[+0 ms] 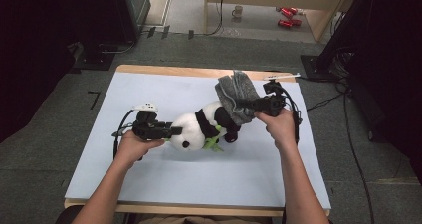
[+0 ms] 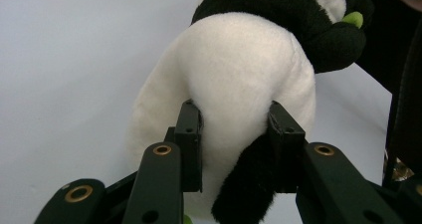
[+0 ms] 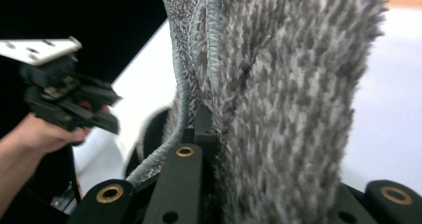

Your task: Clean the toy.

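Observation:
A black-and-white panda plush (image 1: 199, 127) lies on its side in the middle of the table. My left gripper (image 1: 171, 131) is shut on its white head end; in the left gripper view both jaws press into the white fur of the panda (image 2: 239, 69), with the left gripper (image 2: 234, 139) squeezing it. My right gripper (image 1: 250, 106) holds a fuzzy grey cloth (image 1: 238, 95) lifted over the panda's far end. In the right gripper view the cloth (image 3: 288, 84) hangs between the jaws of the right gripper (image 3: 231, 144) and hides one of them. The left gripper (image 3: 64, 97) shows farther off.
The table is covered by a pale sheet (image 1: 149, 174) with a wooden edge at the back. Dark equipment and cables stand on the floor to the left and right. A mug (image 1: 238, 11) and red items (image 1: 287, 16) lie on the floor beyond the table.

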Demonstrator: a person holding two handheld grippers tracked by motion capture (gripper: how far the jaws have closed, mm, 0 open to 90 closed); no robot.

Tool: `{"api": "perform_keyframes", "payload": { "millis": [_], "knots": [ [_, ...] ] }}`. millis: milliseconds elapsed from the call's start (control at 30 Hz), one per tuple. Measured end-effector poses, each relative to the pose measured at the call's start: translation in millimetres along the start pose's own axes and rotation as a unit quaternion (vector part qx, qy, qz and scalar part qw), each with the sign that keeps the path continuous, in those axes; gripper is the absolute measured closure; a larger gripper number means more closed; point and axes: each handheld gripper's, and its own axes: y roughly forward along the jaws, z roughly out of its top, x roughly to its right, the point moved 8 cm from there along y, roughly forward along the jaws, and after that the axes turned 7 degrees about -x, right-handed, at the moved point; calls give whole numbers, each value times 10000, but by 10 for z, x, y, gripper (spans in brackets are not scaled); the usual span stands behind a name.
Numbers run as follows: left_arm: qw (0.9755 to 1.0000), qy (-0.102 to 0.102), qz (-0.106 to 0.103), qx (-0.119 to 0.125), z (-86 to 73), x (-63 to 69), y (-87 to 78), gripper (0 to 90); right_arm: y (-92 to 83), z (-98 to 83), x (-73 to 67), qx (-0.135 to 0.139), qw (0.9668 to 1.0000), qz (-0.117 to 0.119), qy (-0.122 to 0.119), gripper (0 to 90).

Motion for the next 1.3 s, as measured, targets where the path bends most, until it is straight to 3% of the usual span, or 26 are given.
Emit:
{"api": "perform_keyframes", "payload": {
  "millis": [133, 233, 633, 767, 1033, 1133, 1300],
  "knots": [
    [10000, -17, -8, 2, 2, -2, 6, 655, 211, -121, 144, -252, 9993, 85, 255, 794],
    [10000, -5, -17, 1, 5, 6, 15, 655, 253, -161, 222, -245, 9987, 190, 392, 794],
    [10000, -25, -5, 10, 11, 1, 16, 652, 420, -407, 509, -561, 9950, 96, 823, 795],
    [10000, -52, -3, 16, 13, -14, 8, 651, 511, -529, 608, -938, 9918, -297, 811, 795],
    [10000, -89, 0, 34, 13, -16, 4, 648, 599, -657, 727, -1354, 9853, -452, 936, 793],
    [10000, -89, 12, 42, 14, -22, -1, 645, 539, -651, 789, -1309, 9846, -658, 953, 791],
    [9999, -91, 45, 56, 23, -20, 0, 644, 309, -497, 746, -808, 9902, -673, 922, 791]
  ]
}}
